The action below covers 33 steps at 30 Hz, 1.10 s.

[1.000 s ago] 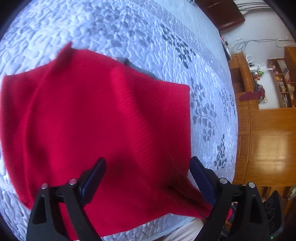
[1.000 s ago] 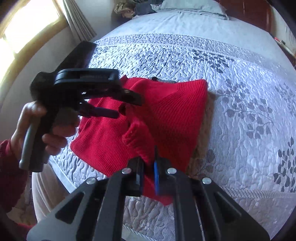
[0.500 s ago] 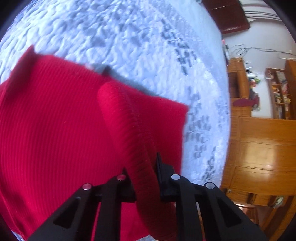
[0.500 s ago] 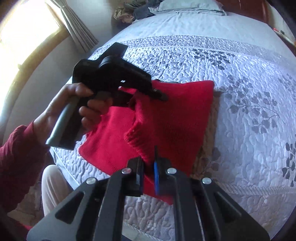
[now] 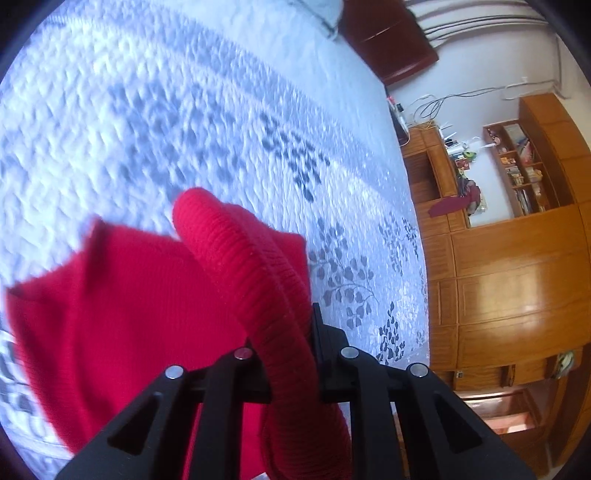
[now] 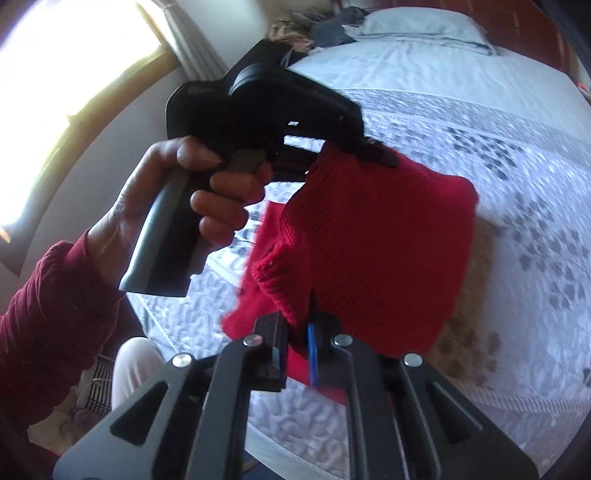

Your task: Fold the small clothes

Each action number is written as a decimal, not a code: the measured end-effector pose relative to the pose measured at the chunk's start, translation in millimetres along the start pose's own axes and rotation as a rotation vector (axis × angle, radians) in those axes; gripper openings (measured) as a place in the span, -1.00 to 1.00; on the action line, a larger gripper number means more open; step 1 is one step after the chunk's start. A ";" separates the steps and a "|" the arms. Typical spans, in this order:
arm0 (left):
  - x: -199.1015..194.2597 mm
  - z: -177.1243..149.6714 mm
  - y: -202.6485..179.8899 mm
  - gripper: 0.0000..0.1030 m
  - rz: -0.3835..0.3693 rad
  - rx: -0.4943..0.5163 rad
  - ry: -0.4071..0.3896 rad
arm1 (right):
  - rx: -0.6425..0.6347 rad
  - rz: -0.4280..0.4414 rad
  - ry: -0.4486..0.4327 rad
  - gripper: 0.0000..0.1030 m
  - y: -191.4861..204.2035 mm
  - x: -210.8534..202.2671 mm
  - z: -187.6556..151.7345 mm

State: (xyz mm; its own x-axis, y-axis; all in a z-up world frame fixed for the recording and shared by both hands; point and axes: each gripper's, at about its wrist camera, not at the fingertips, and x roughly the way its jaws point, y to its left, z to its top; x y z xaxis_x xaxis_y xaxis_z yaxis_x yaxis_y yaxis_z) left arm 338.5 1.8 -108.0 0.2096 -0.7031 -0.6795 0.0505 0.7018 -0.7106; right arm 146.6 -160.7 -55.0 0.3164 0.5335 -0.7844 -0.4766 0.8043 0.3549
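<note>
A quilted white bedspread [image 5: 229,122] with grey leaf print covers the bed, and over it a red knitted garment [image 6: 388,236] hangs lifted along one ribbed edge, its far part draping down toward the quilt. The knit is finely ribbed, with a thicker rolled hem running between the two grips. The left gripper [image 5: 291,354] is clamped on that rolled hem, which arches up and away from its closed fingers. The right gripper [image 6: 295,350] is likewise pinched shut on a bunched fold of the same hem, a blue pad showing at one finger. The right wrist view alone shows the person's left hand [image 6: 177,206] wrapped around the handle with a dark red sleeve, plus a window [image 6: 55,62] and pillow [image 6: 417,26]. The left wrist view alone shows wooden cabinets [image 5: 517,288] and shelves beyond the bed.
</note>
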 end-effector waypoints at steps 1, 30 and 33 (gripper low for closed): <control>-8.8 1.6 2.2 -0.73 0.006 0.011 -0.011 | -0.010 0.007 0.000 -0.86 6.8 3.0 3.1; -38.7 -26.0 129.2 -0.72 0.120 -0.039 -0.009 | -0.098 0.003 0.224 -0.86 69.2 120.5 -14.8; -35.1 -29.9 136.0 -0.72 0.133 -0.037 -0.006 | -0.095 -0.007 0.245 -0.86 66.4 130.1 -21.6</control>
State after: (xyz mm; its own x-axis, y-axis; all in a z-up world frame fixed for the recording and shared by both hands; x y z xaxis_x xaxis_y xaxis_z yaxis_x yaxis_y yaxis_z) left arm 308.8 118.5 -186.2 0.2179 -0.6037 -0.7669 -0.0136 0.7838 -0.6209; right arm 138.4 -43.4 -144.5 0.1174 0.4396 -0.8905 -0.5533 0.7736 0.3089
